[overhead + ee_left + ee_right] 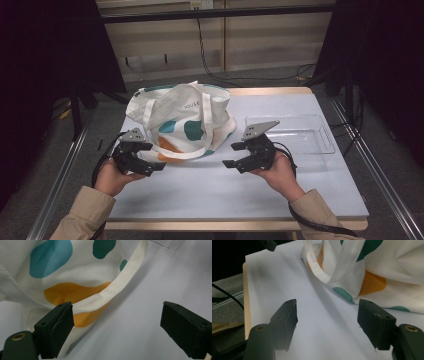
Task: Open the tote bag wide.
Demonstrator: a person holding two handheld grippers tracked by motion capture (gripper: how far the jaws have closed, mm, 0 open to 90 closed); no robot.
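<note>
**Two open grippers flank a tote bag on the desk**

A white canvas tote bag (pixel 182 122) with teal, green and orange blotches slumps on the pale desk (pixel 200 192), toward its far left corner. Its mouth sags open and its straps hang loose down the front, one strap (pixel 117 281) looping out onto the desk surface on the near side.

The left gripper (pixel 150 159) sits low at the bag's near left corner, held in the person's left hand (pixel 112 177). Its jaws stand wide apart and released, nothing pinched. In the left gripper view one jaw lies right at the looped strap and the orange patch of cloth; whether it touches the fabric I cannot tell. The other jaw is over bare desk.

The right gripper (pixel 231 155) is held in the right hand (pixel 280 172) just to the right of the bag, pointing left toward it, near but apart. Its jaws are open too, with only bare desk between them.

A clear plastic tray (pixel 300 135) lies on the right side of the desk, beyond the right gripper, beside the bag. Tan sleeves come in from the near edge.
</note>
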